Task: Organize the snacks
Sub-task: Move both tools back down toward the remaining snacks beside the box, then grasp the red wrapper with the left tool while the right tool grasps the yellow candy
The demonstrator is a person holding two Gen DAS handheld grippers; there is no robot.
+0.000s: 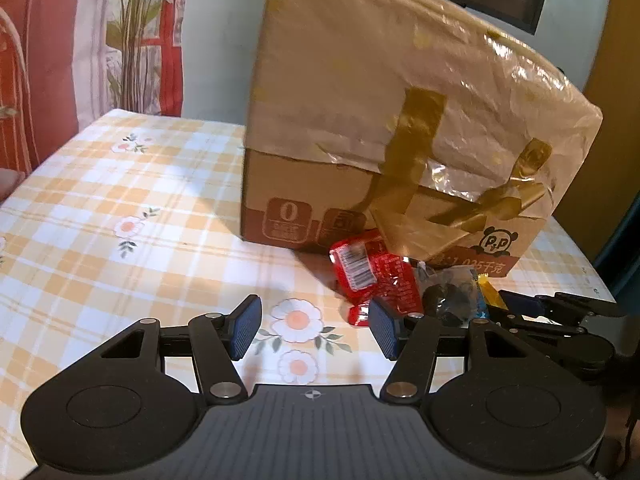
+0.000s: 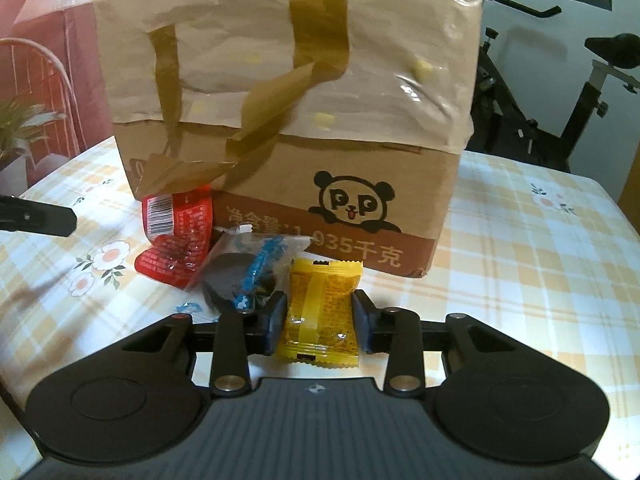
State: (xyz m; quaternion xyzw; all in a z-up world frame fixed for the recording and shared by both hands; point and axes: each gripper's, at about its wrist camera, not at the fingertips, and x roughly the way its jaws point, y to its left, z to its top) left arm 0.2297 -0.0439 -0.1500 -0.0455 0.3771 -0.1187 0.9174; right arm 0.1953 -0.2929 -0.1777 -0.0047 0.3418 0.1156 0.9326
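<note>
Several snack packets lie on the checked tablecloth in front of a taped cardboard box (image 2: 280, 80) with a panda logo. My right gripper (image 2: 319, 300) is shut on the yellow packet (image 2: 320, 332), its pads pressing on the two long sides. A clear packet with dark round cookies (image 2: 240, 272) touches its left finger, and red packets (image 2: 176, 236) lean on the box beyond. My left gripper (image 1: 314, 304) hovers open over the cloth with nothing between its fingers. The red packets (image 1: 372, 276) sit just past its right finger. The box (image 1: 400, 100) fills that view.
The table (image 1: 120, 220) has a flowered yellow plaid cloth with room on the left. A red patterned curtain (image 1: 40, 60) hangs behind it. An exercise bike (image 2: 580, 80) stands past the table's far right edge.
</note>
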